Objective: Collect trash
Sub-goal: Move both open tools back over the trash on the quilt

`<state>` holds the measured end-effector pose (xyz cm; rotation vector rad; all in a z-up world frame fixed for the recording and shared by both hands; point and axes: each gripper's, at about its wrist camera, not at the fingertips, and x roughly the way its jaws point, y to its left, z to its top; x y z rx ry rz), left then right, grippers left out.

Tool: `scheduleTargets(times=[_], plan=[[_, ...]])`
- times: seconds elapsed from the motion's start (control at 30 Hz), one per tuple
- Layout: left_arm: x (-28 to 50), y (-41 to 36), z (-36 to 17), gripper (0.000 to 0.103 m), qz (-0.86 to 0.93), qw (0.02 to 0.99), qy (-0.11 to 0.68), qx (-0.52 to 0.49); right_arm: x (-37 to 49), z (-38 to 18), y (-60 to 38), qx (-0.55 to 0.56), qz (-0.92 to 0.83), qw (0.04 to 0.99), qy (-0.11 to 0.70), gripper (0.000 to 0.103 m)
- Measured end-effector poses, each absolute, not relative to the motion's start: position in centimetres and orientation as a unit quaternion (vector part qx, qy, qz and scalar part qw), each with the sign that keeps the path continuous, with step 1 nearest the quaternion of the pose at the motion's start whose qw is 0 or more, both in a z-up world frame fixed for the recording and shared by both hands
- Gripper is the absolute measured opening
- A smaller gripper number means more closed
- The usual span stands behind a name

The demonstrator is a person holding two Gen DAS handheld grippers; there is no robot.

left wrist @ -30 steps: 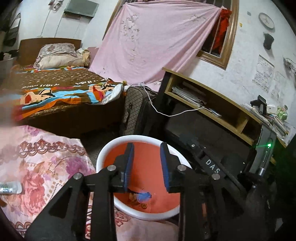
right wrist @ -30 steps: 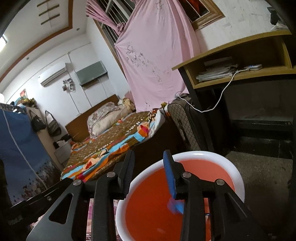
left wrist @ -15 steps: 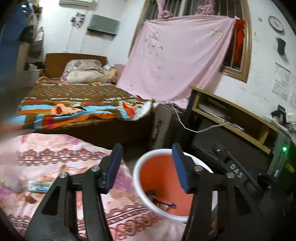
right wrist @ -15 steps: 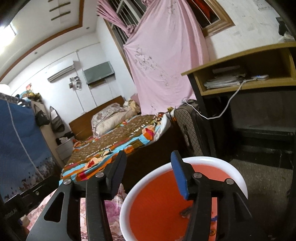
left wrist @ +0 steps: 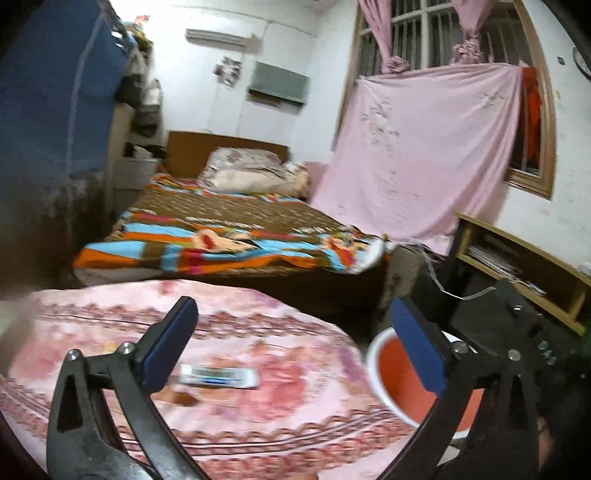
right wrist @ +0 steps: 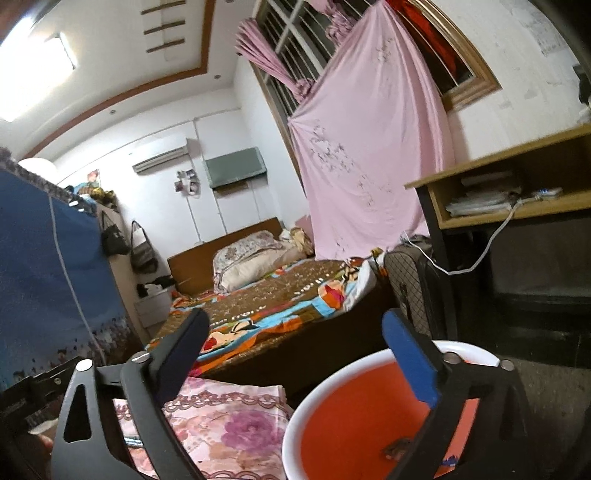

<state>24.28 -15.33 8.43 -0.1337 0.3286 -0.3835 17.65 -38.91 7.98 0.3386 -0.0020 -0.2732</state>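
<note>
Both grippers, left gripper (left wrist: 291,339) and right gripper (right wrist: 295,354), are gaping empty, jaws just opening wide; white-rimmed orange plastic basin (right wrist: 354,413) is sitting lower right.

Black triangular gripper (left wrist: 291,336) frames (silver screws) carry blue-padded fingers (left wrist: 421,350).

White-walled bedroom: bed (left wrist: 236,236), barred window (left wrist: 443,33), wooden desk (right wrist: 517,192).

A pink floral cloth (left wrist: 258,354) covered the surface across the lower left of the left wrist view. On it lay a flattened white tube (left wrist: 218,376) and, just below, a small brown scrap (left wrist: 183,398).
</note>
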Motion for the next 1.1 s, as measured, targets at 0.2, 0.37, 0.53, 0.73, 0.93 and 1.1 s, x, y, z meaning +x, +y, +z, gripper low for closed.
scheduleTargets(times=[0.2, 0.37, 0.53, 0.73, 0.93, 1.1], plan=[[24.2, -11.2, 8.1, 0.091, -0.129, 0.977, 0.150, -0.086, 17.9, 8.2, -36.6, 0.153, -0.107, 0.982, -0.017, 0.103], [23.9, -8.6, 7.3, 0.091, -0.093, 0.982, 0.142, -0.080, 18.2, 8.1, -34.0, 0.146, -0.074, 0.986, -0.025, 0.103], [23.0, -6.0, 6.6, 0.091, -0.066, 0.987, 0.125, -0.071, 18.6, 8.3, -30.9, 0.110, -0.031, 0.993, -0.031, 0.103], [21.5, -4.0, 6.1, 0.091, -0.045, 0.993, 0.103, -0.040, 19.0, 8.4, -28.3, 0.072, 0.008, 0.997, -0.024, 0.103], [21.2, -2.4, 6.1, 0.091, -0.043, 0.993, 0.098, -0.050, 20.2, 8.1, -25.8, 0.031, 0.048, 0.998, 0.004, 0.103], [22.6, -1.5, 6.2, 0.091, -0.035, 0.993, 0.112, -0.034, 22.7, 7.8, -24.1, -0.001, 0.074, 0.995, 0.060, 0.103]])
